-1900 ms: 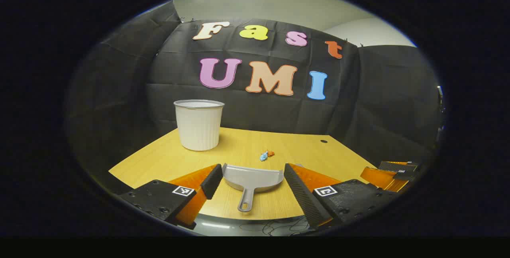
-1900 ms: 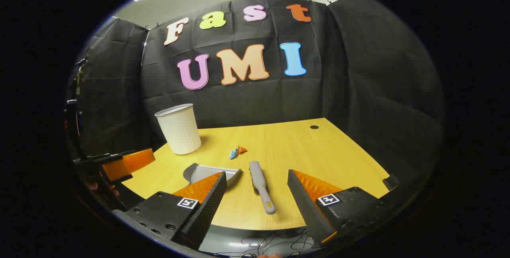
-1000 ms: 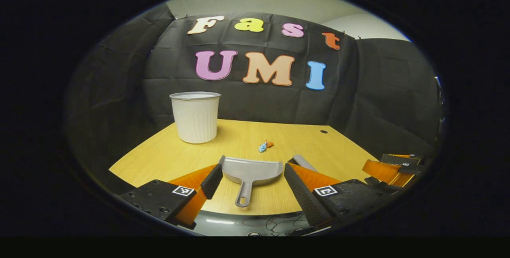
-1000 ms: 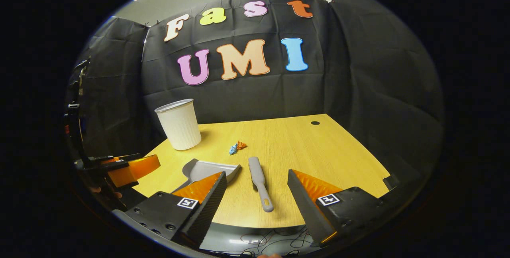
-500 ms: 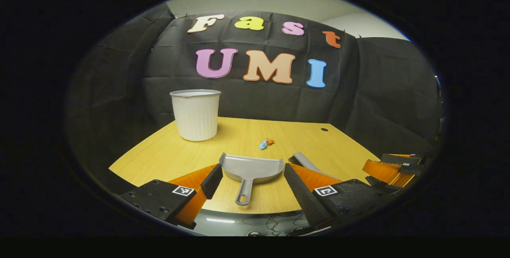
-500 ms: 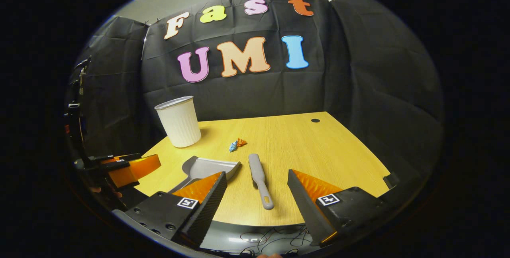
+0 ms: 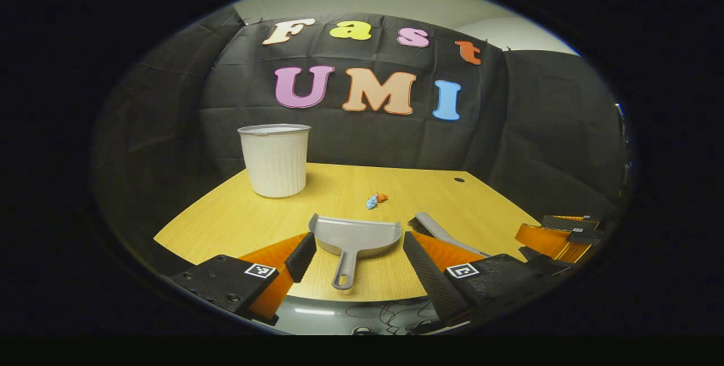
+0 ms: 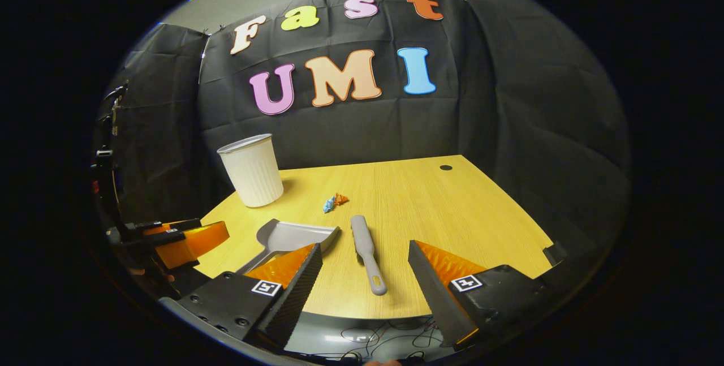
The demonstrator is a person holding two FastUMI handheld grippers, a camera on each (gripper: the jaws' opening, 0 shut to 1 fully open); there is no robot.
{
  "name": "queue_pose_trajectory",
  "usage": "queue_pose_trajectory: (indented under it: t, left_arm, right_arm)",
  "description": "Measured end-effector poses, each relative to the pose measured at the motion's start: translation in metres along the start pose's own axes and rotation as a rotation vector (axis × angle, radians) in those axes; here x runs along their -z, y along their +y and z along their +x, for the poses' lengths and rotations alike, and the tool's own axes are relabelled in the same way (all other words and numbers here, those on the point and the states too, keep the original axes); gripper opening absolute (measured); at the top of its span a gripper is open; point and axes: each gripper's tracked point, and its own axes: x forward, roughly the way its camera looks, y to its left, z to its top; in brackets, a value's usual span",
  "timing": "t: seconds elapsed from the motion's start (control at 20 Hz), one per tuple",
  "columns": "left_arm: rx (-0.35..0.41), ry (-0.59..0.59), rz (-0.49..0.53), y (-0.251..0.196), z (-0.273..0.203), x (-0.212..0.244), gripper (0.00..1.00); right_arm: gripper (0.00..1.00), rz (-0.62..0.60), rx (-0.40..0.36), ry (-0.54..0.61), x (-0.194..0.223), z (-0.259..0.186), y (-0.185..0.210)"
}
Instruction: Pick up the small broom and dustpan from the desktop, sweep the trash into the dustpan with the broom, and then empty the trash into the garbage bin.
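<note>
Both grippers have crept a little closer to the wooden desk [image 7: 237, 224] since a couple of seconds ago, so the dustpan and broom sit slightly higher between the fingers than before; nothing on the desk has moved.

The white garbage bin [image 7: 274, 159] stands upright near the desk's back left corner; from here I cannot tell what is inside it. The grey dustpan [image 7: 354, 237] lies flat near the desk's front edge, its tray bare, its handle pointing toward the front edge. The trash [image 7: 375, 200], a small blue and orange crumple, lies on the desk just behind the dustpan's open mouth, not touching it.

The left gripper [image 7: 353, 255] hangs with its fingers spread wide and nothing between them, the dustpan's handle lying in the gap below, untouched. In the right gripper view the right gripper [image 8: 365, 267] is likewise spread wide and holds nothing; the grey broom [image 8: 366, 250] lies on the desk just right of the dustpan [image 8: 285, 237], its handle end lined up in the gap between the fingers, clear of both.
</note>
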Motion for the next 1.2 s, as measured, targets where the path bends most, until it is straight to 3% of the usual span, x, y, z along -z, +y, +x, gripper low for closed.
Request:
queue_pose_trajectory:
  t: [0.4,0.75,0.95,1.2]
  left_arm:
    - [0.009,0.067,0.002,0.0,0.005,0.022,0.94]
    - [0.023,0.242,0.045,0.01,0.037,0.065,0.94]
    - [0.027,0.358,0.085,0.018,0.061,0.08,0.95]
    - [0.026,0.439,0.118,0.026,0.084,0.091,0.94]
  right_arm:
    - [0.92,0.011,0.011,0.047,0.014,0.007,-0.009]
    - [0.92,-0.059,-0.026,0.147,0.033,0.064,-0.011]
    - [0.92,-0.075,-0.083,0.26,0.056,0.099,0.003]
    - [0.93,-0.124,-0.066,0.411,0.087,0.134,-0.01]
